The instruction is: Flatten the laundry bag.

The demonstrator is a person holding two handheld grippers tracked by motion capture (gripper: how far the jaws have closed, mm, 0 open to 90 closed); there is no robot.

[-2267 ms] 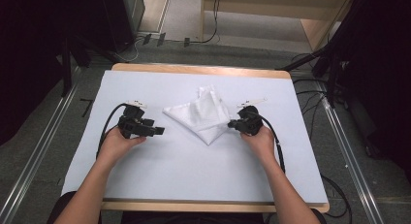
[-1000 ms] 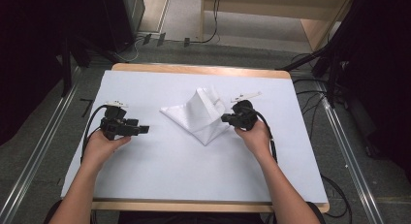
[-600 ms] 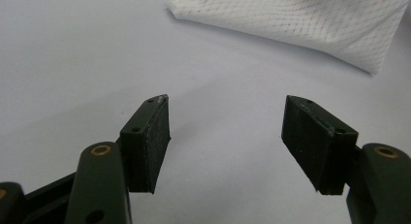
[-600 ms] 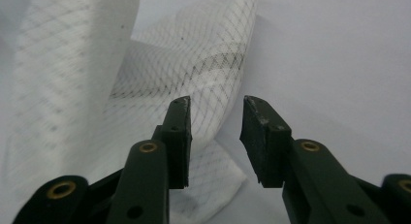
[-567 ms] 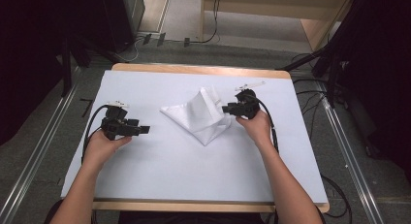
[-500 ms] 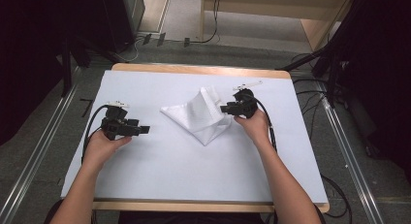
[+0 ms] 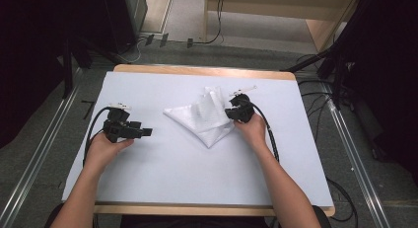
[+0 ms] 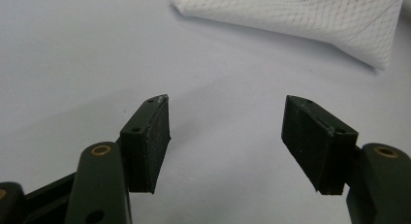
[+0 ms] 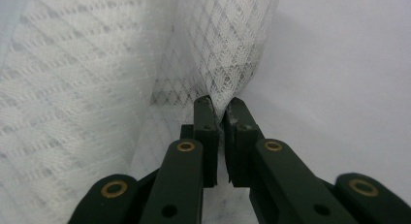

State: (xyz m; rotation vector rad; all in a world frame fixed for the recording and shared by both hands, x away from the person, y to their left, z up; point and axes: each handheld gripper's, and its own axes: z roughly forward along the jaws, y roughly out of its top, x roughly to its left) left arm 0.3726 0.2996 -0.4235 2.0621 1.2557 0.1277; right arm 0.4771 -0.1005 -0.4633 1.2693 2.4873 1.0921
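The right tool is being shown with its jaws just closed on a raised fold at the right edge of the white mesh cloth, having been shifted a little along that edge since the earlier frames; a fresh grip for folding is judged to be the step in hand. The cloth is lying crumpled at the middle of the tabletop. The left tool is being held wide open and empty, well left of the cloth.
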